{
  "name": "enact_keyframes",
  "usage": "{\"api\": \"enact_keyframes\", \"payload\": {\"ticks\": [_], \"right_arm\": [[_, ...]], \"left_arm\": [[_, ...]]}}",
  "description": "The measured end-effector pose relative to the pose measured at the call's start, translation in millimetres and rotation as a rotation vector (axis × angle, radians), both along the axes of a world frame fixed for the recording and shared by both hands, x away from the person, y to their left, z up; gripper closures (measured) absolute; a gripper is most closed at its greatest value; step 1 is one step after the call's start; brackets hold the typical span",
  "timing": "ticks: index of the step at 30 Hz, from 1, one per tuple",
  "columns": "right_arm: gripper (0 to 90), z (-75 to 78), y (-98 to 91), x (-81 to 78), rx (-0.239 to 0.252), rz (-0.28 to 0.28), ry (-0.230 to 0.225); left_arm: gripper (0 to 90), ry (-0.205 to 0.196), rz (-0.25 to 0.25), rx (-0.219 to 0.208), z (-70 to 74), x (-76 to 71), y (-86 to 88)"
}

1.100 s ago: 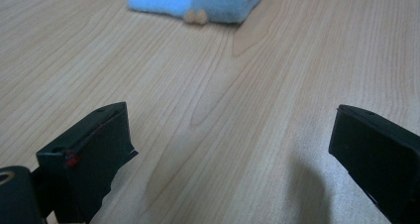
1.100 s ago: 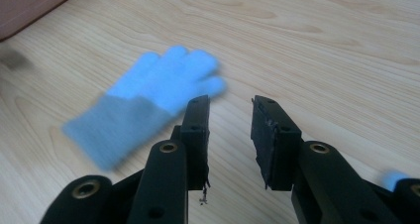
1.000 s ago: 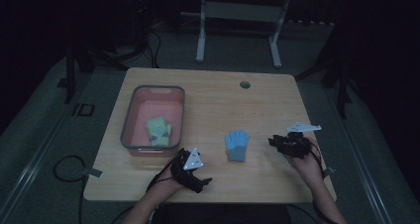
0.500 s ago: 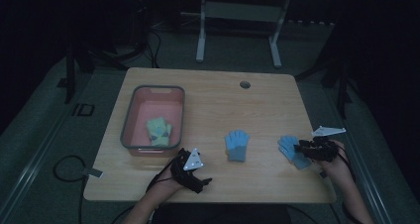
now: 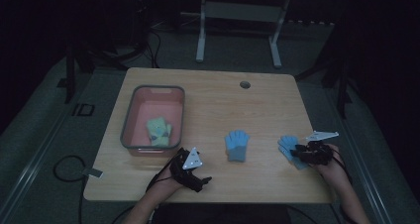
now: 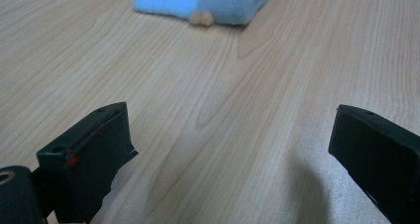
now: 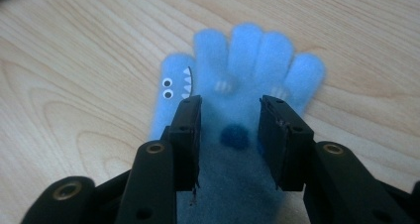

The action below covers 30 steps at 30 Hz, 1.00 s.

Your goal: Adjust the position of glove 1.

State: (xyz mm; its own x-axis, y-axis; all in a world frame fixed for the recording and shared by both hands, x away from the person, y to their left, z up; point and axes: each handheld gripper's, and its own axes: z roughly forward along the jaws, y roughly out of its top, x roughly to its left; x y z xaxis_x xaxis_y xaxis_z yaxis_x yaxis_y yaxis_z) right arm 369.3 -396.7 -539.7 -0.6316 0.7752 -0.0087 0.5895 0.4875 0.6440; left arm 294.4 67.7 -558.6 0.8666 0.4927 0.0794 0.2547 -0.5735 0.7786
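Blue glove [image 7: 247, 75] flat on counter [image 5: 213, 100], R gripper [image 7: 230, 120] over it.
Jaws part-open, just widened, straddling palm w/o squeezing; L gripper [image 6: 233, 149] wide open, empty.

L hand-held gripper [image 6: 233, 154]: jaws wide apart, nothing btwn | blue glove [image 6: 208, 1] ahead on table [image 6: 223, 95]

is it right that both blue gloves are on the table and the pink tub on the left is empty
Not quite. Both blue gloves are on the table, one mid-table and one by the right gripper, but the pink tub is not empty: the high view shows a pale green glove lying in it.
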Motion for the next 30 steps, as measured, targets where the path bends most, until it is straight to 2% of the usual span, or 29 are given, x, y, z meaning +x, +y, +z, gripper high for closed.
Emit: {"api": "enact_keyframes", "payload": {"ticks": [1,4,7,9,12,15,18,20,23,25,26,28,30], "right_arm": [[67.2,0.4,2.3,-0.9,-0.016,0.001,-0.003],[78.3,1.2,7.1,-2.9,-0.017,-0.006,0.013],[81.2,2.5,9.9,-3.8,-0.018,-0.04,0.034],[83.1,3.4,13.4,-5.3,-0.042,-0.054,0.029],[84.9,5.9,16.4,-5.7,-0.044,-0.099,0.036],[85.5,14.8,21.8,-9.1,0.007,-0.131,0.016],[85.4,30.8,32.1,-13.4,0.062,-0.16,-0.022],[85.4,41.9,40.3,-15.8,0.111,-0.194,-0.047],[85.3,52.5,56.1,-18.6,0.152,-0.249,-0.076],[85.2,54.3,66.7,-18.7,0.172,-0.305,-0.083],[85.2,54.6,71.4,-17.4,0.164,-0.32,-0.083],[85.2,53.7,77.3,-15.8,0.21,-0.379,-0.079],[85.3,49.0,85.4,-14.4,0.211,-0.416,-0.071]], "left_arm": [[2.8,0.0,-0.001,0.002,0.0,-0.2,-0.2],[2.8,-0.003,-0.003,0.01,-0.1,-0.9,-1.1],[3.3,-0.004,0.0,0.012,-0.1,-0.8,-0.9],[3.3,-0.004,0.0,0.008,0.1,-0.7,-0.7],[3.3,-0.004,-0.002,0.006,0.1,-1.0,-0.5],[3.3,-0.005,-0.003,0.006,0.1,-1.1,-0.6],[3.3,-0.005,-0.001,0.006,0.2,-0.5,-0.3],[3.3,-0.006,-0.001,0.005,0.4,-0.8,-0.3],[3.2,-0.008,-0.003,0.006,0.1,-1.4,-0.8],[3.2,-0.008,-0.004,0.005,-0.1,-1.5,-0.8],[3.2,-0.01,-0.005,0.005,-0.2,-1.4,-0.6],[3.3,-0.009,-0.004,0.003,-0.2,-1.6,-0.4],[3.2,-0.011,-0.006,0.003,0.2,-1.9,-0.5]]}}
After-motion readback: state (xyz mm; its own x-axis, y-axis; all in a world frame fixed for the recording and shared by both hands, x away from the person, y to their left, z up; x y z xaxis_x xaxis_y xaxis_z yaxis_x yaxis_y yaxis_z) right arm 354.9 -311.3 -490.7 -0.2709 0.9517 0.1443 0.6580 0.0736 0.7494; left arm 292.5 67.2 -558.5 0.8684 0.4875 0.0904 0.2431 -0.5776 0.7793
